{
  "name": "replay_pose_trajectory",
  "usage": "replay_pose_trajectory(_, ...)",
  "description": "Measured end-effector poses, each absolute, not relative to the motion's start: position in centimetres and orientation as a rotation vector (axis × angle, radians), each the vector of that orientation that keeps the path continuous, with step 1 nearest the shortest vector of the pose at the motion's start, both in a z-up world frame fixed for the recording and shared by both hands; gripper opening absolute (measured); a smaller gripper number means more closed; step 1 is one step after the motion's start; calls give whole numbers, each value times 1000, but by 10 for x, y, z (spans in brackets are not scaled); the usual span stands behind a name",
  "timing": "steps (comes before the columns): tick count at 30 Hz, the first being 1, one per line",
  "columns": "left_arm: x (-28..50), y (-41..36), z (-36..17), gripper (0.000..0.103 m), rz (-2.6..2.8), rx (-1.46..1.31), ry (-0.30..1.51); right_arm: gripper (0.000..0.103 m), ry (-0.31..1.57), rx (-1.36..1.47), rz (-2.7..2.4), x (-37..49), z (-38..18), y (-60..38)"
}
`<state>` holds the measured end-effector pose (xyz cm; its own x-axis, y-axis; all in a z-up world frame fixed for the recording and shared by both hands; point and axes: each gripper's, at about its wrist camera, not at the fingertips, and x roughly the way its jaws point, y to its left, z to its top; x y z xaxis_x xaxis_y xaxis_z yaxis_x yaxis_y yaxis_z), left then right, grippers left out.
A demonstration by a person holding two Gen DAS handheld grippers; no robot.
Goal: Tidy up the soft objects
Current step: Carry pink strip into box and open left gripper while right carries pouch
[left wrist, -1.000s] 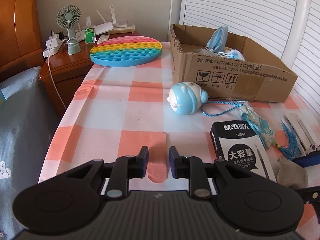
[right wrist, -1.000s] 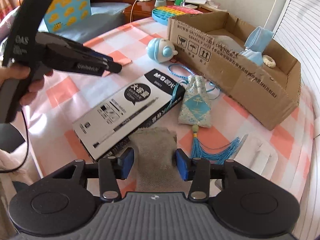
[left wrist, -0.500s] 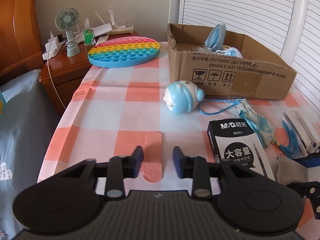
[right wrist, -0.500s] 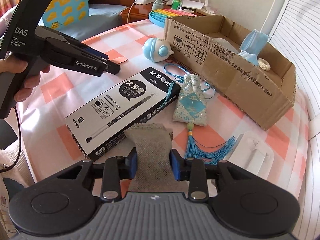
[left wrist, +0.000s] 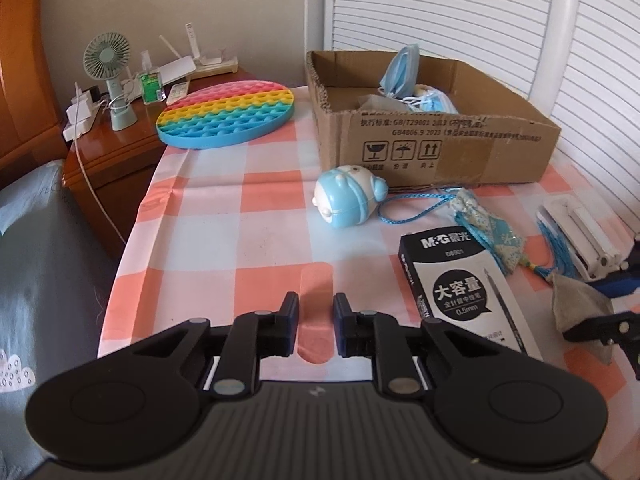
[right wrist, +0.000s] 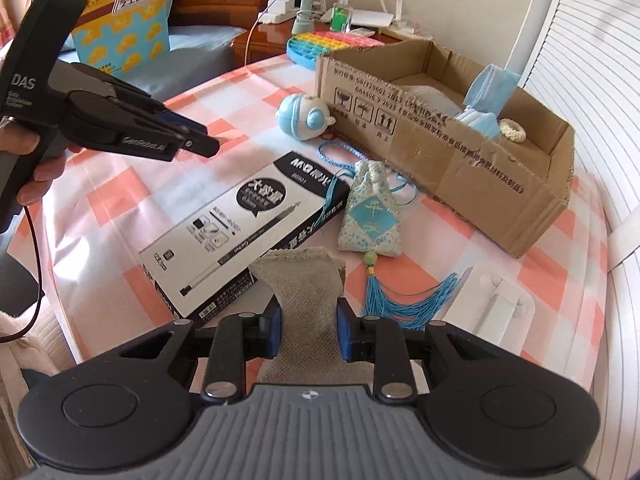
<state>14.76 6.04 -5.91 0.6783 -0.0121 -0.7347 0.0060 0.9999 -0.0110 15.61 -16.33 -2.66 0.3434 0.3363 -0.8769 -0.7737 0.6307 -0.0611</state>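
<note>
While the right gripper [right wrist: 308,322] pinches the limp grey woven cloth pouch [right wrist: 300,276] at six o'clock, lift it clear before swinging toward the brown cardboard box [right wrist: 472,160] at one o'clock; the left gripper [left wrist: 316,320] hovers narrowly parted, empty.

- The cardboard box [right wrist: 448,152] stood at the far right of the table [left wrist: 248,232], with face masks [right wrist: 486,100] inside it.
- The round toy [left wrist: 348,196] lay just in front of the box's near wall.
- The pen box [right wrist: 244,228] lay nearer, with the sachet [right wrist: 370,212] just to its right.
- The cloth pouch [right wrist: 306,300] sat between the right hand-held gripper [right wrist: 308,326] fingers.
- The bubble mat [left wrist: 226,116] lay at the far left edge.
</note>
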Motion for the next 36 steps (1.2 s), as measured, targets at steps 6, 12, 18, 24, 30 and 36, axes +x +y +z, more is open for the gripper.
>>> replay_pose_trajectory(6,145,63,-34,16,-92,14,823,31,945,-490,736,159,-10,-167)
replay_pose_trajectory(12,156,58,2,16,-161,16,764,31,901,-446,696,175,10,-173)
replay_pose_trajectory(18,195,40,31,16,-237,16,701,31,855,-433,656,195,24,-176)
replay_pose_trajectory(24,254,14,40,17,-261,9,669,31,805,-422,627,215,39,-177)
replay_pose_trajectory(30,283,6,24,55,-235,-47,686,31,788,-397,588,237,49,-180)
replay_pose_trajectory(36,244,21,24,89,-215,7,645,31,790,-382,554,260,50,-178)
